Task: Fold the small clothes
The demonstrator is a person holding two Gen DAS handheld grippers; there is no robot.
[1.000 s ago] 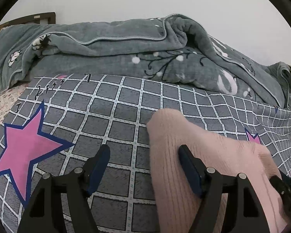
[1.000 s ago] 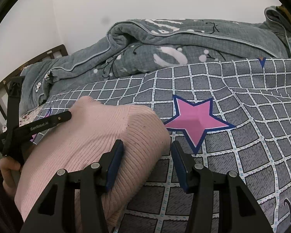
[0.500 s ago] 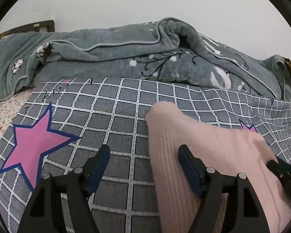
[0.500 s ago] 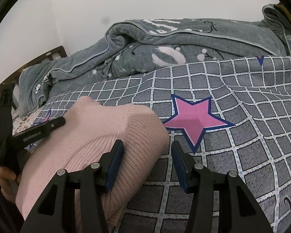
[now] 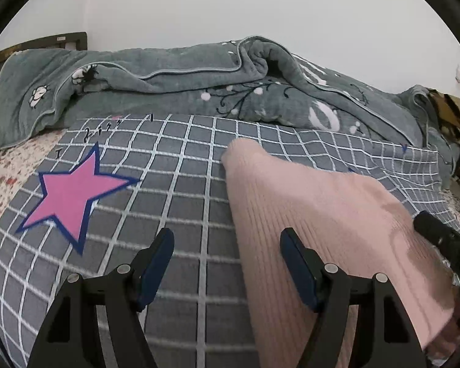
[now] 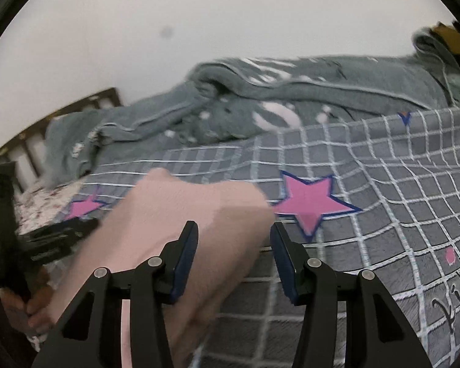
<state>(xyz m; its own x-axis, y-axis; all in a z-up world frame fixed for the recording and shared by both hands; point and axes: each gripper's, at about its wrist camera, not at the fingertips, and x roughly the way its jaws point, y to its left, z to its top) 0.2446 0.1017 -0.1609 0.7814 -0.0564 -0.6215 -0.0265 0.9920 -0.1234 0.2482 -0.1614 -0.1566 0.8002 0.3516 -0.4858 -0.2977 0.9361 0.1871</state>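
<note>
A folded pink ribbed knit garment (image 5: 316, 214) lies on the grey checked bedspread (image 5: 174, 202). It also shows in the right wrist view (image 6: 181, 214), blurred. My left gripper (image 5: 227, 245) is open and empty, its right finger over the garment's left edge. My right gripper (image 6: 234, 239) is open and empty, its left finger over the garment's right part. Each gripper shows in the other view, the right one (image 5: 444, 245) at the garment's right, the left one (image 6: 52, 239) at its left.
A rumpled grey-green blanket (image 5: 199, 82) lies along the far side against the white wall. Pink stars (image 5: 73, 193) mark the spread. A floral sheet (image 5: 3, 171) shows at the left edge. A wooden headboard (image 6: 55, 122) stands at the far left.
Both grippers have drawn back and risen from the garment; more of the bedspread shows. The right wrist view is now motion-blurred. Both grippers stay open.
</note>
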